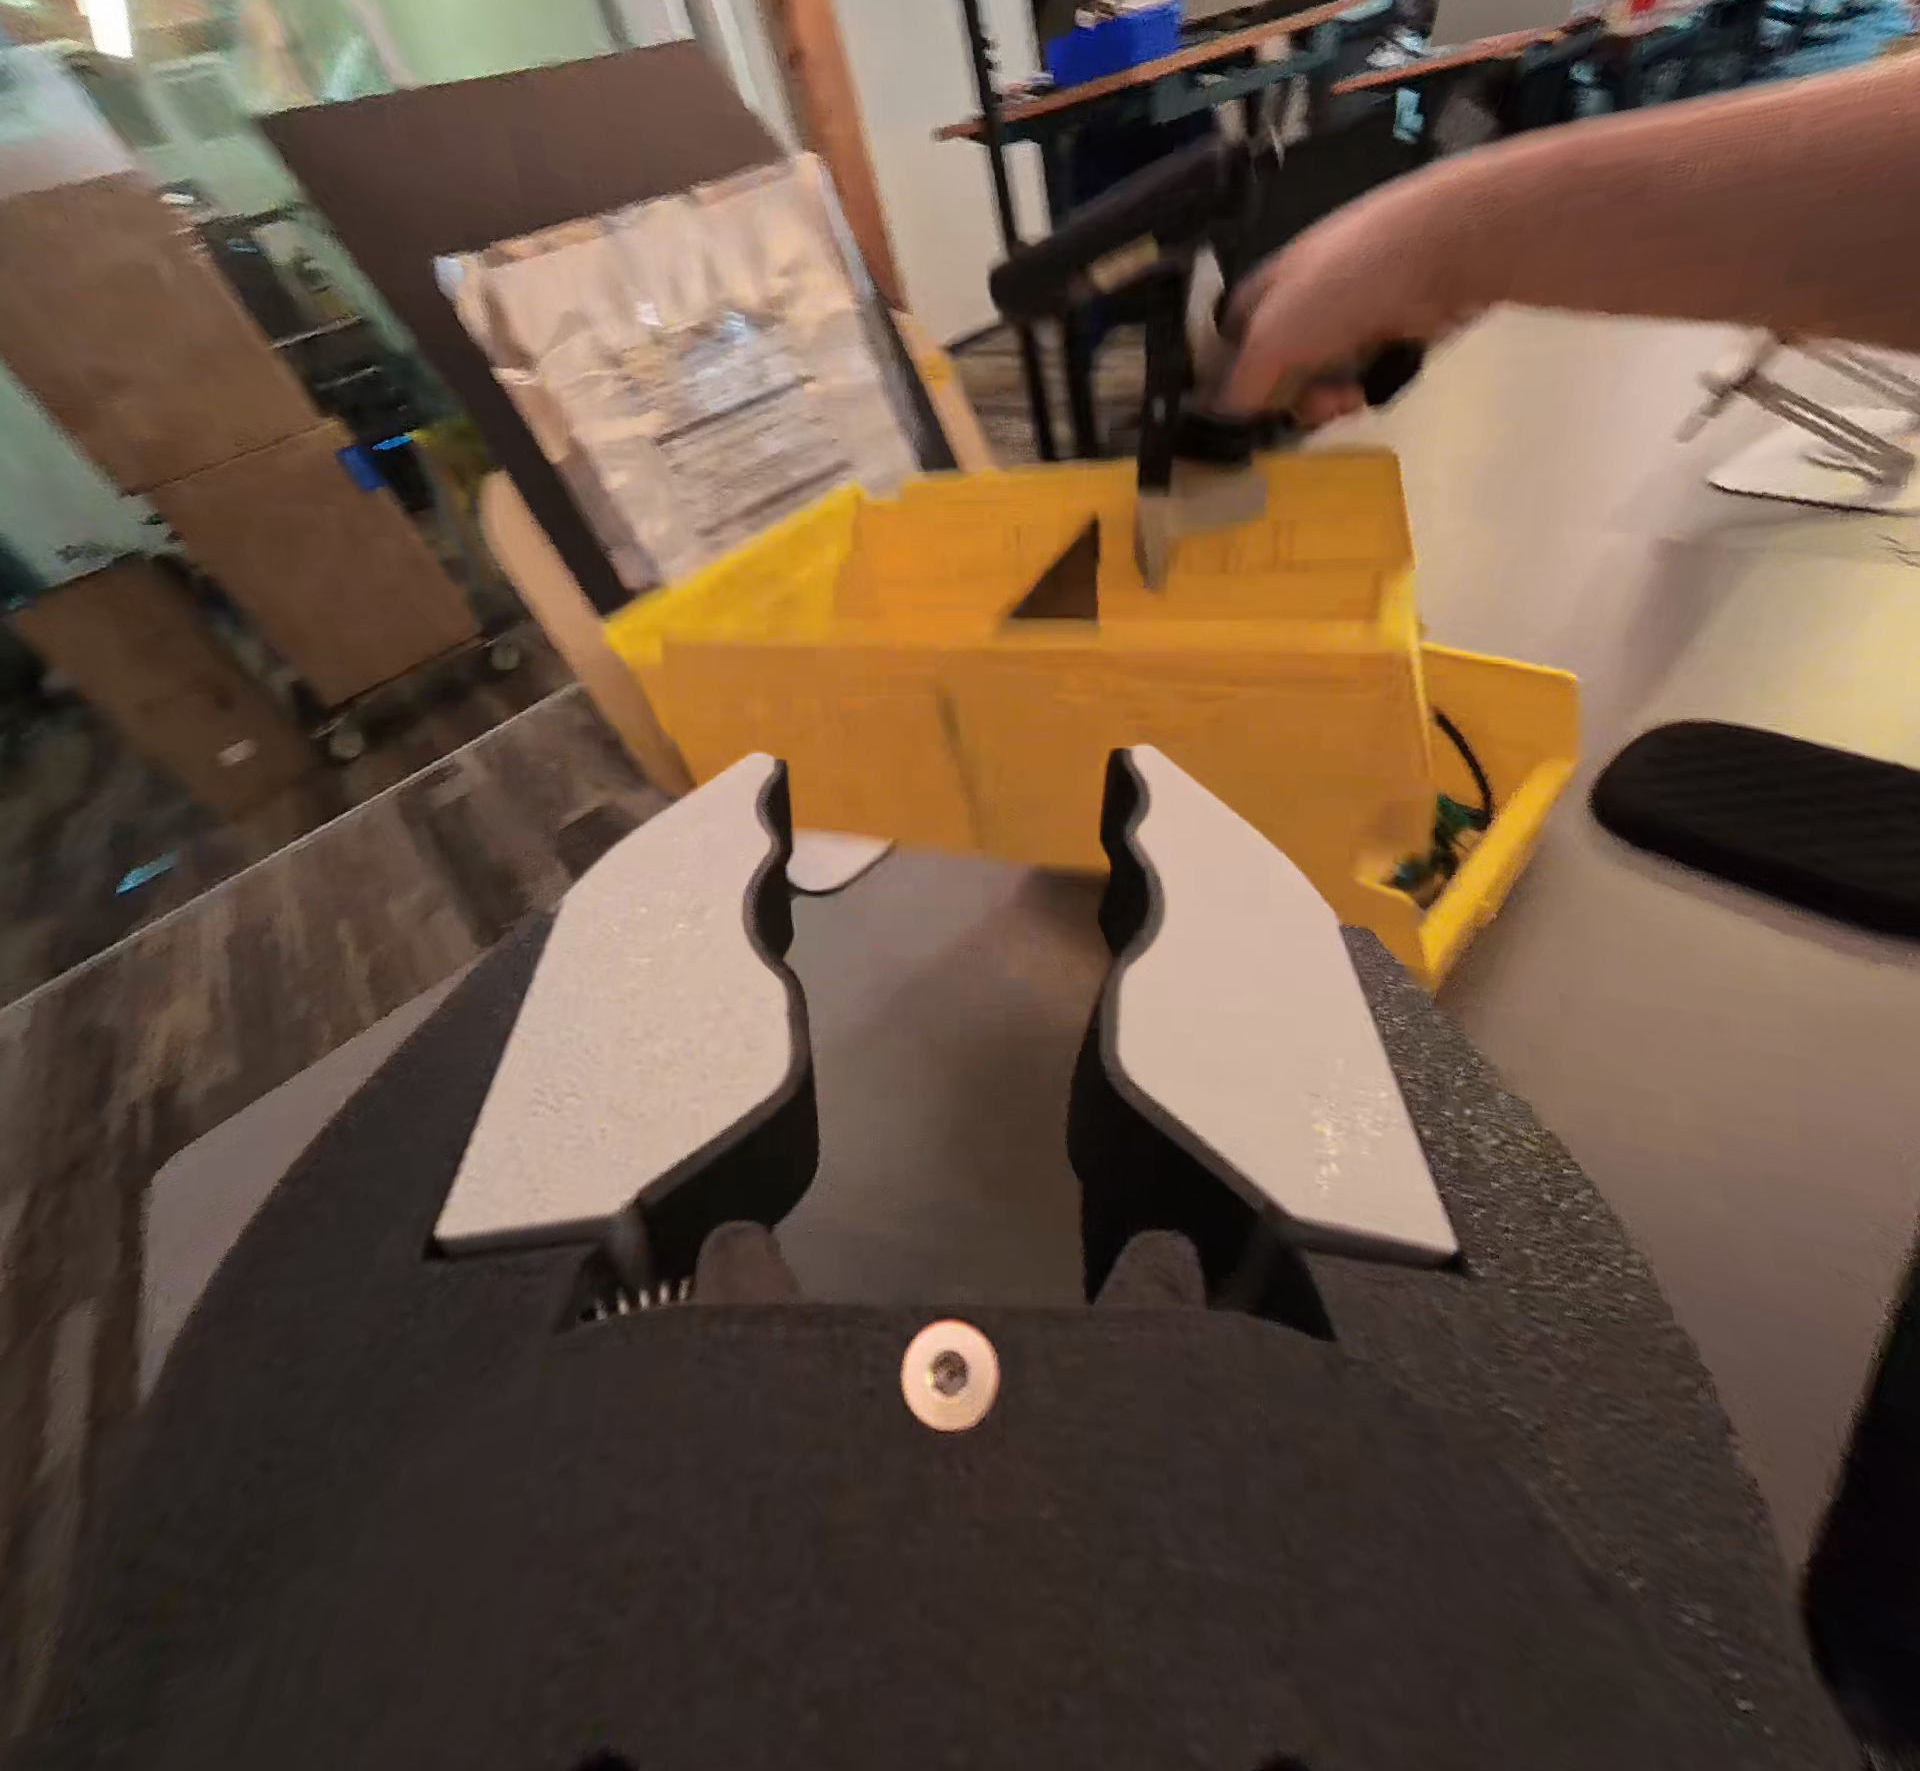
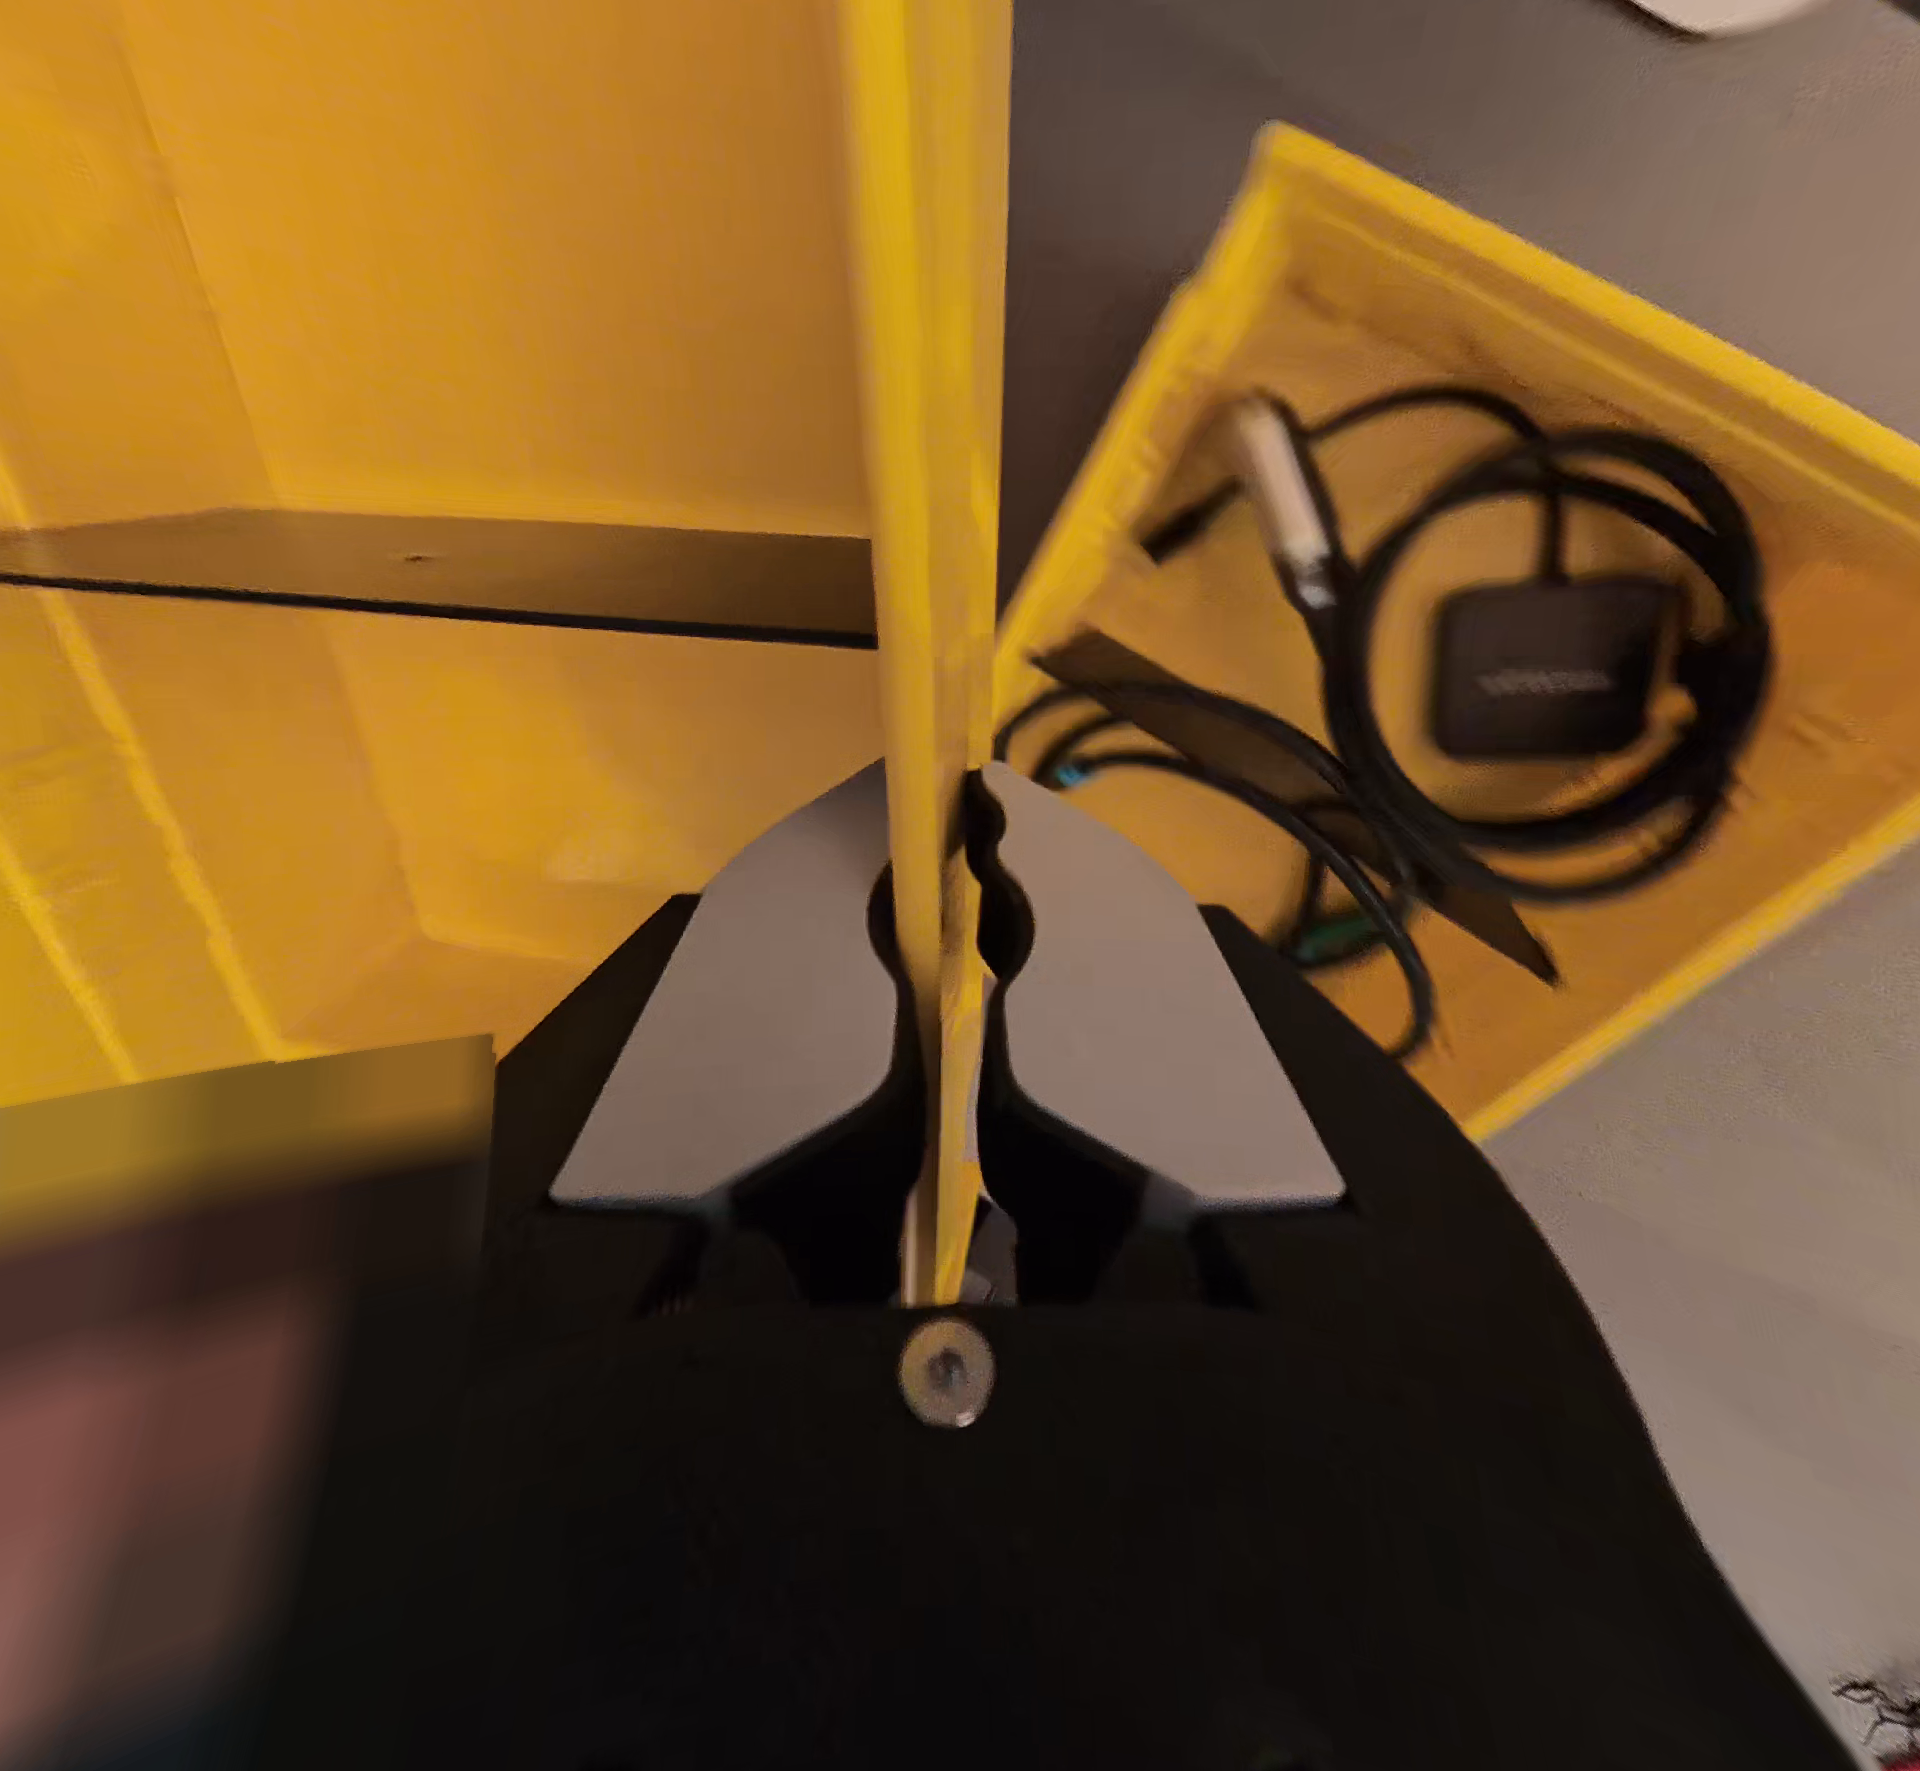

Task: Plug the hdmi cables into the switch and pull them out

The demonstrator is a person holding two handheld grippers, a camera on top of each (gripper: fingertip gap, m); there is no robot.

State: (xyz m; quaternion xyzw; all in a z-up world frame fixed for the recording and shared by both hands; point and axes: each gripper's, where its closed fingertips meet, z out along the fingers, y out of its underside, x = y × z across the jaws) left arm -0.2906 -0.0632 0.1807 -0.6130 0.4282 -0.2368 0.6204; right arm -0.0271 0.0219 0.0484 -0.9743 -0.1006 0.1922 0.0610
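The right gripper [image 2: 951, 786] stood clamped on the upright yellow wall [image 2: 935, 371] of the large bin [image 2: 416, 267], its jaws drawn almost together with only the thin plastic edge between them. In the left wrist view the same gripper [image 1: 1195, 526] showed at 1 o'clock, pointing down onto the bin's far rim, a bare hand [image 1: 1320, 319] on its handle.

The HDMI switch [image 2: 1538, 672], a small black box, lay in the smaller yellow bin [image 2: 1351, 204] at 3 o'clock in the right wrist view, ringed by coils of black cable [image 2: 1704, 599]. A silver-tipped plug [image 2: 1283, 495] rested just beside it, unplugged as far as the blur allowed.

The left gripper [image 1: 945, 776] hovered over the grey table [image 1: 1662, 1150] with its jaws well apart, holding nothing and touching nothing, the large bin's near wall [image 1: 1039, 734] straight ahead at 12 o'clock.

The risks lay with that wall grip. A pull on one edge could likely tip or skid the large bin into the smaller one beside it, jolting the switch and tangling the cables further. The thin wall could also slip from the nearly closed jaws. No cable was yet in either gripper, so the plugging appeared not to have begun.
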